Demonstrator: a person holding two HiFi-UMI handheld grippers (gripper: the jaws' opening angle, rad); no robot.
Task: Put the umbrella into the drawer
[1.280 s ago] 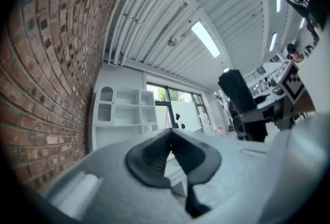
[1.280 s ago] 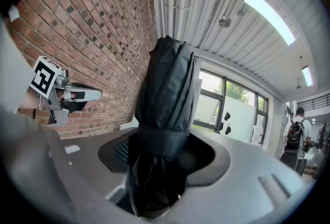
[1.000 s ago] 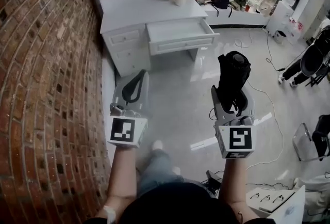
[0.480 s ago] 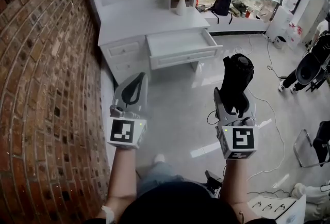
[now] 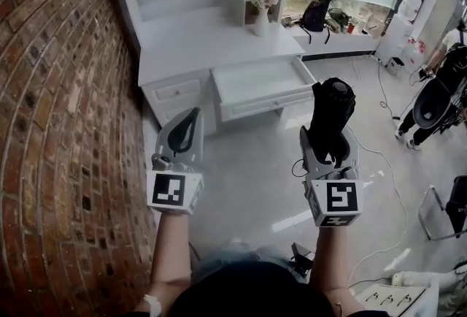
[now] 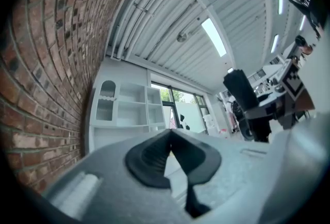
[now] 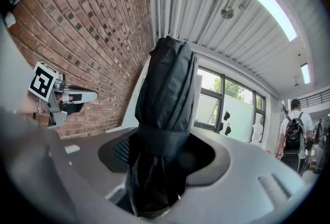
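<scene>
Right claw (image 5: 332, 134) gripping folded, strapped black umbrella (image 5: 330, 112)

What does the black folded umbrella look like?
The black folded umbrella is a short, fat bundle of crinkly cloth, wrapped tight by a strap around it. One end sits clamped between the right gripper's jaws; its rounded end sticks out past them. Nothing else touches it.
</scene>
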